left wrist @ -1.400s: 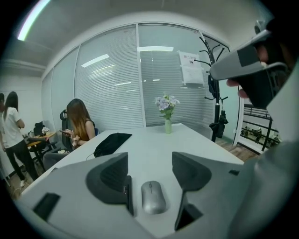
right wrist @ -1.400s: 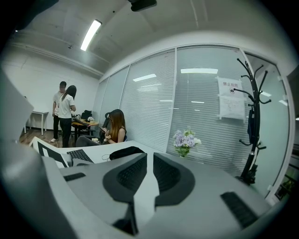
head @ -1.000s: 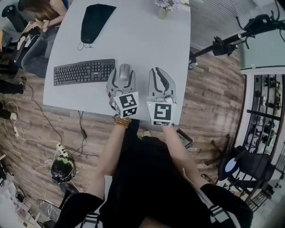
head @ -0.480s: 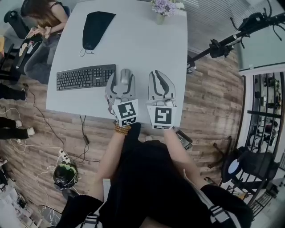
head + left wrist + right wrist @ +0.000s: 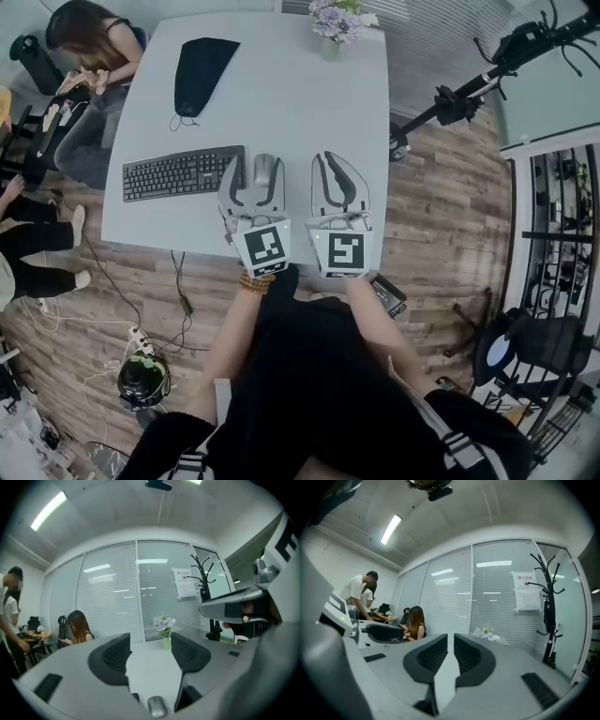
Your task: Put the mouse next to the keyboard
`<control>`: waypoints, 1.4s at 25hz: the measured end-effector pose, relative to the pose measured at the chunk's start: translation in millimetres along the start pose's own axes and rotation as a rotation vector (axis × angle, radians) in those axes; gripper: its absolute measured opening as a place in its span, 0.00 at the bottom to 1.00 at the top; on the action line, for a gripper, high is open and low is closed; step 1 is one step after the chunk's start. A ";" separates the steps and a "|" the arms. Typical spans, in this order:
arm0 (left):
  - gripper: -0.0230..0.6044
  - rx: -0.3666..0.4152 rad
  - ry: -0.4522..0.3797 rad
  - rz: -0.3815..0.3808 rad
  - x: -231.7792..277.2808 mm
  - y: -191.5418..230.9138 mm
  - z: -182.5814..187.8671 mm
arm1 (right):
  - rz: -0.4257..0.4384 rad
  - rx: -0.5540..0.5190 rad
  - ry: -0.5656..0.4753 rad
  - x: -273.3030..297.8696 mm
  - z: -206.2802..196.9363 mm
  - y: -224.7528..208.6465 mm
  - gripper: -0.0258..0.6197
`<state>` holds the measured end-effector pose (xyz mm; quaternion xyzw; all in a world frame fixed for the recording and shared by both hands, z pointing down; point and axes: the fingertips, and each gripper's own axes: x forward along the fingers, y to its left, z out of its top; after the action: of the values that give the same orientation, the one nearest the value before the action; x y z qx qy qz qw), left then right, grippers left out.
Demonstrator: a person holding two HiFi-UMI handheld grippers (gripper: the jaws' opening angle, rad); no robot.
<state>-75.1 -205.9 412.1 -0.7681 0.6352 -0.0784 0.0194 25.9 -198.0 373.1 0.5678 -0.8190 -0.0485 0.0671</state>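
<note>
The grey mouse [image 5: 264,170] lies on the white table [image 5: 300,103], just right of the black keyboard [image 5: 183,172]. My left gripper [image 5: 256,165] hovers above it, open; its jaws have just been closing a little, with nothing between the pads. In the left gripper view the mouse [image 5: 157,707] shows low down, beneath the left gripper [image 5: 150,654]. My right gripper [image 5: 336,161] floats beside it to the right, jaws drawn together and empty. The right gripper view shows the right gripper [image 5: 450,654] with only a thin slit between the pads.
A black pouch [image 5: 202,56] lies at the table's far left. A vase of flowers [image 5: 333,23] stands at the far edge. A seated person [image 5: 89,42] is at the far left corner. A black stand [image 5: 464,94] reaches in at the right. Cables trail on the wooden floor.
Both grippers have risen off the table, the left one more. The mouse stays on the table beside the keyboard and now looks smaller between the left jaws.
</note>
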 end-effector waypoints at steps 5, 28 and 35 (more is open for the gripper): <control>0.47 0.005 -0.054 0.006 -3.3 4.4 23.1 | 0.000 0.006 -0.065 -2.9 20.2 -1.9 0.09; 0.40 -0.007 -0.175 0.008 -21.2 -7.1 58.0 | 0.002 -0.004 -0.067 -12.3 20.4 -9.8 0.09; 0.37 -0.010 -0.176 0.004 -22.7 -15.6 55.1 | -0.001 -0.024 -0.071 -15.2 18.6 -13.9 0.09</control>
<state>-56.0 -184.5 357.6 -0.7710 0.6327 -0.0076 0.0715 40.9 -188.6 351.8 0.5654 -0.8198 -0.0785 0.0448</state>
